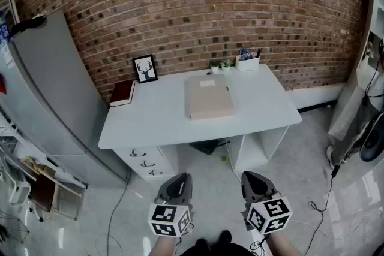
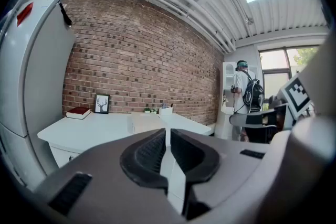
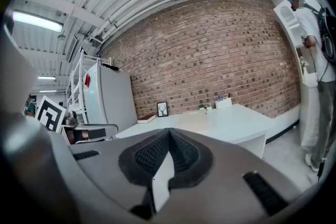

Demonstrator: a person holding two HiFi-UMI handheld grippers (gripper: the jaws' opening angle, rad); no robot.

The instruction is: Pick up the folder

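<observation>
Hovering well short of the white worktop, the left hand-held gripper has its jaws pressed together, nothing in them; right hand-held gripper the same. Beige folder lies flat near the worktop's middle, well apart from both.

Matt beige folder, rough brick wall

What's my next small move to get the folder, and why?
Probably step closer to the desk while opening the right gripper. The folder lies flat at mid-desk, well beyond both grippers, and the left gripper and the right one are shut, empty, over the floor.
</observation>
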